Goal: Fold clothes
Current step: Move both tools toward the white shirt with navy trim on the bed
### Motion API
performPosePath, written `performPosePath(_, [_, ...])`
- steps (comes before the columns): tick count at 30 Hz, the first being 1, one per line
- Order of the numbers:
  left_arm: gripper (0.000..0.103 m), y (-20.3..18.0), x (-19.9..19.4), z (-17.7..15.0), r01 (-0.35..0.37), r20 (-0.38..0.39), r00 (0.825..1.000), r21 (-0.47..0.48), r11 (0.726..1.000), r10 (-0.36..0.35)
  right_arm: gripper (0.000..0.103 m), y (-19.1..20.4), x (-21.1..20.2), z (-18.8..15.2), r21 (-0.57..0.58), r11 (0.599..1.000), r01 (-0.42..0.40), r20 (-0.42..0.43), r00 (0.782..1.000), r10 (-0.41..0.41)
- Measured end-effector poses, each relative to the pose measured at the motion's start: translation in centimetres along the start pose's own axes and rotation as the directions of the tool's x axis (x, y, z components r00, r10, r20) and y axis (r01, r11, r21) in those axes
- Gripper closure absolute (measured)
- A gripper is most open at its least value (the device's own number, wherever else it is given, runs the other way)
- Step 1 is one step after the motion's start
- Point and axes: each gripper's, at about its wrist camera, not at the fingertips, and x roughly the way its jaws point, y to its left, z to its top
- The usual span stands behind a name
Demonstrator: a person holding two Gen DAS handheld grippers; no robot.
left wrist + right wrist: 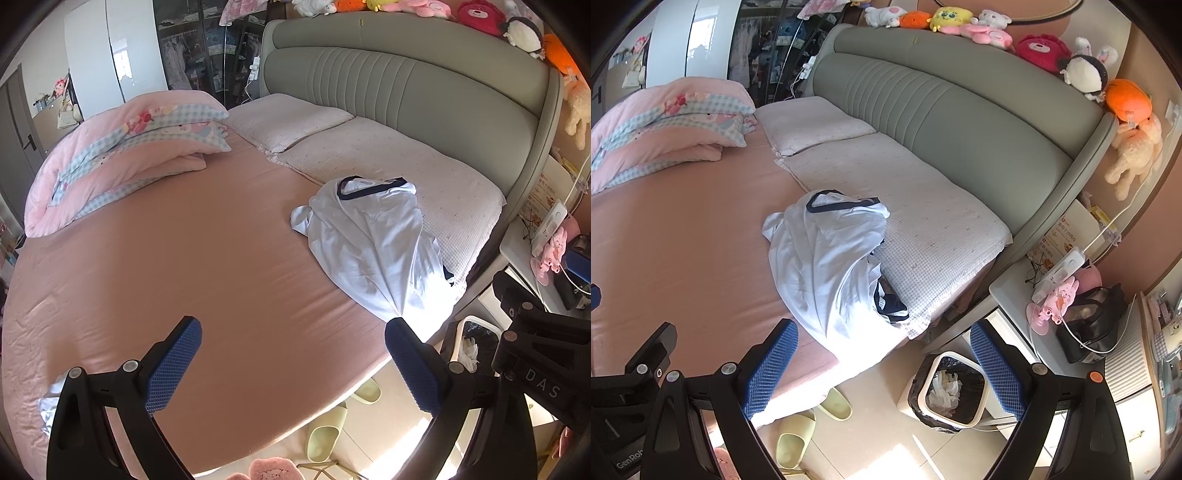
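A crumpled white shirt (373,243) with a navy collar lies on the right side of the pink bed (177,240), partly over the lower pillow. In the right wrist view the same white shirt (827,258) shows a navy striped edge at its lower right. My left gripper (293,354) hovers above the bed's near edge, open and empty, its right fingertip close to the shirt's nearest corner. My right gripper (882,354) is open and empty too, held over the bed's corner and the floor. Another bit of white cloth (50,402) peeks out behind the left finger.
A folded pink quilt (122,155) lies at the far left, two pillows (388,162) along the grey headboard (424,81). Beside the bed stand a white bin (953,391), green slippers (812,421) and a cluttered nightstand (1052,295). Plush toys line the headboard top.
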Motion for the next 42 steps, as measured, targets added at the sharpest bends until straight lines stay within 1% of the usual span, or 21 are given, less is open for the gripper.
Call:
performPosePath(3, [0.002, -0.1, 0.3, 0.0, 0.01, 0.0, 1.0, 0.0, 1.0, -0.01, 0.009, -0.2, 0.5, 0.0, -0.002, 1.0, -0.02, -0.009, 1.0, 0.02])
performPosePath(6, [0.002, -0.4, 1.0, -0.1, 0.021, 0.007, 1.0, -0.003, 1.0, -0.021, 0.009, -0.6, 1.8, 0.0, 0.008, 0.999, -0.037, -0.037, 0.999, 0.037])
performPosePath(8, [0.002, -0.7, 1.9, -0.1, 0.027, -0.002, 1.0, 0.001, 1.0, -0.027, 0.009, -1.0, 2.7, 0.0, 0.018, 1.0, -0.022, -0.056, 0.998, 0.023])
performPosePath(11, [0.002, -1.4, 3.5, -0.3, 0.059, -0.024, 0.998, 0.007, 0.998, -0.058, 0.009, -1.9, 4.2, -0.1, 0.038, 0.999, -0.008, -0.083, 0.997, 0.011])
performPosePath(15, [0.002, -2.2, 5.7, -0.6, 0.142, -0.051, 0.989, 0.002, 0.99, -0.142, 0.009, -3.0, 6.4, -0.3, 0.09, 0.996, -0.016, -0.12, 0.992, 0.027])
performPosePath(18, [0.002, -3.1, 6.9, -0.9, 0.192, -0.054, 0.98, 0.012, 0.981, -0.191, 0.009, -3.5, 8.1, -0.6, 0.116, 0.993, -0.019, -0.148, 0.988, 0.037])
performPosePath(20, [0.002, -3.6, 7.5, -1.0, 0.206, -0.039, 0.978, 0.028, 0.978, -0.205, 0.009, -3.6, 9.3, -0.8, 0.133, 0.991, -0.028, -0.174, 0.983, 0.051])
performPosePath(23, [0.002, -4.4, 8.7, -1.1, 0.227, -0.043, 0.973, 0.046, 0.973, -0.225, 0.009, -3.6, 10.6, -1.1, 0.154, 0.986, -0.058, -0.194, 0.977, 0.088])
performPosePath(26, [0.002, -5.1, 10.6, -1.1, 0.251, -0.073, 0.966, 0.045, 0.967, -0.248, 0.009, -3.4, 11.6, -1.3, 0.17, 0.981, -0.092, -0.205, 0.971, 0.126])
performPosePath(31, [0.002, -6.1, 14.1, -1.4, 0.313, -0.112, 0.945, 0.033, 0.949, -0.308, 0.009, -3.5, 13.0, -1.2, 0.219, 0.963, -0.158, -0.182, 0.963, 0.2])
performPosePath(34, [0.002, -6.9, 16.2, -1.6, 0.344, -0.131, 0.932, 0.036, 0.938, -0.337, 0.009, -3.7, 13.9, -1.1, 0.244, 0.954, -0.175, -0.165, 0.962, 0.219])
performPosePath(37, [0.002, -7.4, 18.1, -1.6, 0.378, -0.139, 0.918, 0.012, 0.926, -0.373, 0.009, -3.4, 14.8, -1.1, 0.239, 0.953, -0.185, -0.164, 0.96, 0.227])
performPosePath(39, [0.002, -7.5, 19.3, -1.7, 0.416, -0.156, 0.897, -0.02, 0.909, -0.414, 0.009, -3.2, 15.5, -1.2, 0.245, 0.949, -0.197, -0.161, 0.957, 0.24])
performPosePath(42, [0.002, -7.7, 20.5, -1.6, 0.447, -0.156, 0.88, -0.05, 0.893, -0.449, 0.009, -2.9, 16.2, -1.3, 0.267, 0.933, -0.242, -0.137, 0.949, 0.285])
